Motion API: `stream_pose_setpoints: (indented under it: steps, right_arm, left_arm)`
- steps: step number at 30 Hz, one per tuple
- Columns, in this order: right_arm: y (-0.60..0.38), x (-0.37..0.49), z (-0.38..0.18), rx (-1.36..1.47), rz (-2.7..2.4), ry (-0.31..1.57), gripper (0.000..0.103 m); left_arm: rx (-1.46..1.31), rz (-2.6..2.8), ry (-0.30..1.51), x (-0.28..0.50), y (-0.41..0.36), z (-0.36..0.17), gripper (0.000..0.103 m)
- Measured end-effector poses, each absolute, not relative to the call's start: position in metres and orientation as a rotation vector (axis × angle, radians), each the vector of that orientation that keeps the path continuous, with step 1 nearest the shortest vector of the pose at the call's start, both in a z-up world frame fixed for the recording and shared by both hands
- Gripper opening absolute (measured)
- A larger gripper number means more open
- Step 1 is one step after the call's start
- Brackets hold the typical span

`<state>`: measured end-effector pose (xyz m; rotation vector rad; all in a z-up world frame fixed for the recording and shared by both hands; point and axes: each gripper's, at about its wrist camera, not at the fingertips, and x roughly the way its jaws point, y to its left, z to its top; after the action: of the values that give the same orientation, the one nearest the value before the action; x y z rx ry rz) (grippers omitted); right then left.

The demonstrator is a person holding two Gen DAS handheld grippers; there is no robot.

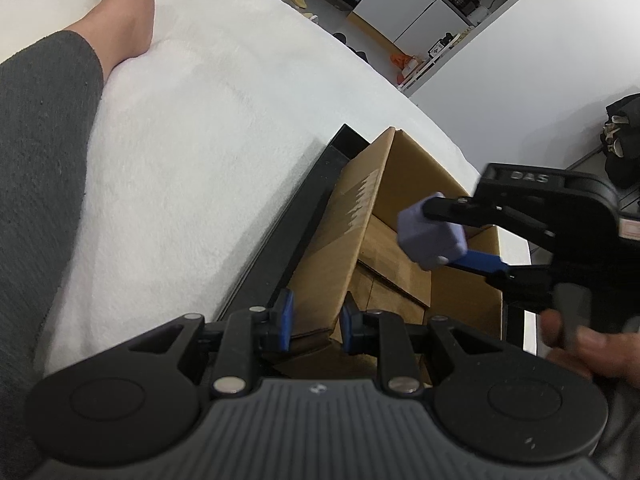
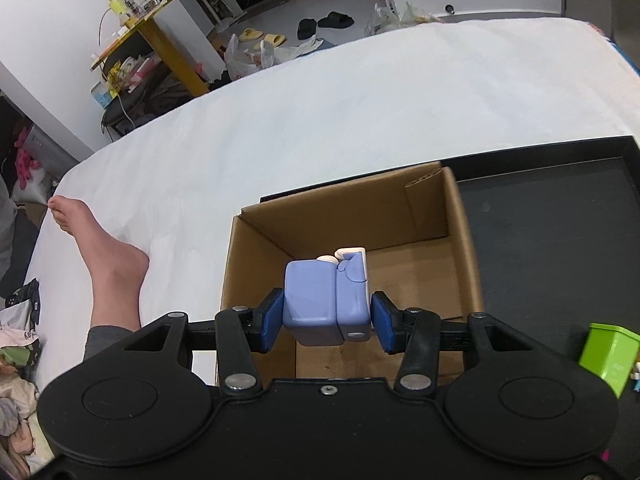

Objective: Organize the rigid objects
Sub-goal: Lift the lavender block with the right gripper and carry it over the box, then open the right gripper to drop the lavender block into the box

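The right gripper (image 2: pixel 325 322) clamps a blue block toy (image 2: pixel 326 300) between its pads, hanging just above the open cardboard box (image 2: pixel 464 240) — the box floor lies straight below the jaws, so the drop looks to be simply downward. The left gripper (image 1: pixel 313 326) is pinched narrow on the box's near wall, steadying it on the black tray (image 2: pixel 560 224).

Left gripper (image 1: pixel 314 326): angled downward, blue pads clamped on a cardboard wall
Right gripper (image 2: pixel 326 322): tilted steeply down, pads pressing both sides of a blue block
Right hand (image 1: pixel 580 340): fingers wrapped around its handle
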<state>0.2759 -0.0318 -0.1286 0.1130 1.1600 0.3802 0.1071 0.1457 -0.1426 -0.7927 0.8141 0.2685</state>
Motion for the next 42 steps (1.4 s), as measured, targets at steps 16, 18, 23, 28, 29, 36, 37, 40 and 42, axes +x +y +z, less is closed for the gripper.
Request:
stream_pose_setpoints:
  steps: [16,18,23,28,29,36,37,40,42]
  right_arm:
    - [-0.027,0.282,-0.139,0.167,0.486,1.162,0.050]
    - [-0.028,0.280,-0.134,0.161,0.497,1.158,0.050]
    - [-0.040,0.273,-0.118,0.169,0.502,1.145,0.061]
    - [-0.051,0.268,-0.102,0.170,0.505,1.130,0.071]
    - [-0.053,0.268,-0.100,0.172,0.503,1.130,0.072]
    - [-0.073,0.257,-0.079,0.114,0.497,1.126,0.075]
    - [-0.079,0.255,-0.077,0.106,0.492,1.126,0.076]
    - [-0.091,0.252,-0.077,0.096,0.456,1.135,0.077]
    - [-0.100,0.250,-0.079,0.090,0.424,1.142,0.077]
  left_arm:
    - [-0.834,0.241,0.818,0.111,0.145,-0.145,0.024]
    - [-0.833,0.241,0.819,0.112,0.144,-0.146,0.024]
    - [-0.841,0.240,0.816,0.111,0.146,-0.145,0.024]
    - [-0.836,0.253,0.805,0.109,0.148,-0.145,0.024]
    - [-0.834,0.258,0.803,0.109,0.148,-0.144,0.024]
    - [-0.836,0.274,0.791,0.105,0.154,-0.144,0.023]
    - [-0.833,0.274,0.790,0.105,0.154,-0.143,0.023]
    - [-0.834,0.270,0.791,0.104,0.154,-0.143,0.023]
    - [-0.827,0.272,0.788,0.104,0.154,-0.143,0.023]
